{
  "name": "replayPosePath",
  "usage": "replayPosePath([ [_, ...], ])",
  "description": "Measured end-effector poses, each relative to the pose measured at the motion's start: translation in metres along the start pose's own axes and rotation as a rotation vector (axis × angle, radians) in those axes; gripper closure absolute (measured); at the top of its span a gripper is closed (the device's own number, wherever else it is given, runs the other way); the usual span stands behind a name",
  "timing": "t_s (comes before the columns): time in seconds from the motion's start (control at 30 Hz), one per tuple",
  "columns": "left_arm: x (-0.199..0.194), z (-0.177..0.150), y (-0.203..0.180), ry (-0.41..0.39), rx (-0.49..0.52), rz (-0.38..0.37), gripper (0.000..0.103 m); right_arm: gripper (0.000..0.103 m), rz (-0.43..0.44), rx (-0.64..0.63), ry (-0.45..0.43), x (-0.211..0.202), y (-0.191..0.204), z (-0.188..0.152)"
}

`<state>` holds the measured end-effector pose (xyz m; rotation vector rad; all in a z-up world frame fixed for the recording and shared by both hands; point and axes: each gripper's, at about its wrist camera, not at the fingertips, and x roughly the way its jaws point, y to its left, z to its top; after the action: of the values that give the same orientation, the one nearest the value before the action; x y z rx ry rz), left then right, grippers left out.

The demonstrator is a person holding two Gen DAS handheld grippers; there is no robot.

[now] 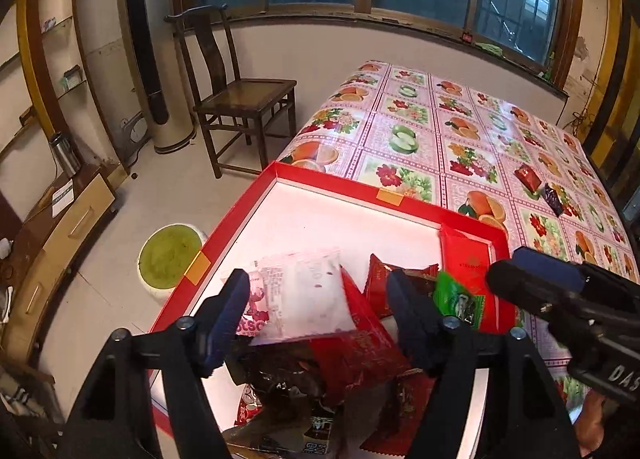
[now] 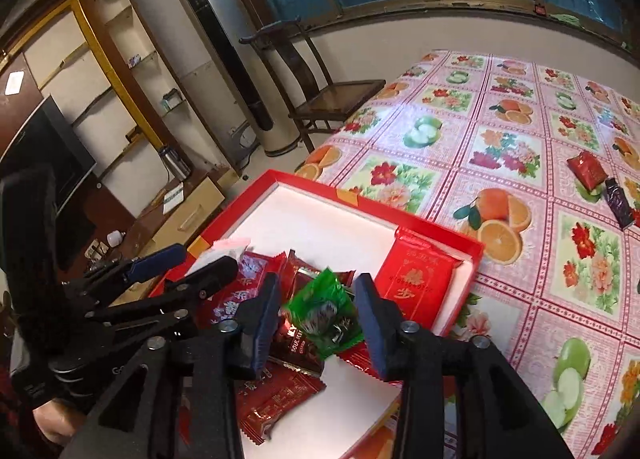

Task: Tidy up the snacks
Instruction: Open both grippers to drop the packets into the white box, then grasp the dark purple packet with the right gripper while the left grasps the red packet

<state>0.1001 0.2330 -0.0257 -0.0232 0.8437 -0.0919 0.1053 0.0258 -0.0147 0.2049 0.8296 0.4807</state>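
Snacks piled in the near end of the red tray (image 1: pixel 328 185), right under both grippers. Left gripper (image 1: pixel 316 311) spread wide above the heap, white packet (image 1: pixel 304 291) and red wrapper (image 1: pixel 360 339) lying loose between the jaws, pads pressing nothing. Released, by the look of it: pointed down over the tray so a packet falls inside the rim. Right gripper (image 2: pixel 318 309) also parted, green packet (image 2: pixel 320 309) standing tilted between the blades; blurred, clear of both pads as far as can be told, so probably just let go rather than gripped. Just beyond that gripper, flat red pouch (image 2: pixel 416 279) leaning against the tray's far right wall. Under and left of it, dark wrappers (image 2: pixel 296 343) and more red ones overlapping, no order to them. Far half of the tray bare white, plenty of room ahead.

Well ahead and right of both grippers, out on the tablecloth (image 2: pixel 500 139), red packet (image 2: pixel 586 169) and dark bar (image 2: pixel 618 203) lying apart from the tray. Likely the next pickups; job well along, not finished.
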Motion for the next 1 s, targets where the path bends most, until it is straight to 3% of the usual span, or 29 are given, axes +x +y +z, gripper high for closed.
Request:
replayPosePath([
  [0.07, -0.012, -0.001, -0.005, -0.030, -0.004, 0.005, 0.025, 0.038, -0.010, 0.006, -0.063, -0.025, -0.012, 0.001],
  [0.17, -0.027, -0.003, -0.018, -0.052, 0.004, -0.035, 0.020, 0.038, -0.075, 0.002, -0.121, -0.059, -0.042, -0.002],
  [0.4, -0.039, 0.006, -0.084, -0.054, 0.134, -0.104, 0.018, 0.036, -0.265, 0.105, -0.131, -0.110, -0.152, -0.008],
  [0.5, -0.046, 0.007, -0.104, -0.052, 0.186, -0.130, 0.018, 0.035, -0.386, 0.096, -0.073, -0.101, -0.202, 0.009],
  [0.67, -0.058, 0.003, -0.110, -0.042, 0.201, -0.135, 0.018, 0.035, -0.460, 0.154, 0.046, -0.063, -0.275, 0.045],
  [0.87, -0.066, 0.011, -0.122, -0.032, 0.243, -0.126, 0.018, 0.035, -0.516, 0.140, 0.130, -0.022, -0.291, 0.060],
  [0.9, -0.064, 0.016, -0.127, -0.024, 0.249, -0.137, 0.018, 0.037, -0.516, 0.159, 0.141, -0.018, -0.293, 0.060],
  [0.97, -0.058, 0.027, -0.143, -0.015, 0.264, -0.146, 0.017, 0.052, -0.542, 0.176, 0.167, -0.011, -0.296, 0.057],
  [1.0, -0.053, 0.032, -0.153, -0.013, 0.278, -0.142, 0.017, 0.052, -0.563, 0.159, 0.161, -0.010, -0.295, 0.056],
])
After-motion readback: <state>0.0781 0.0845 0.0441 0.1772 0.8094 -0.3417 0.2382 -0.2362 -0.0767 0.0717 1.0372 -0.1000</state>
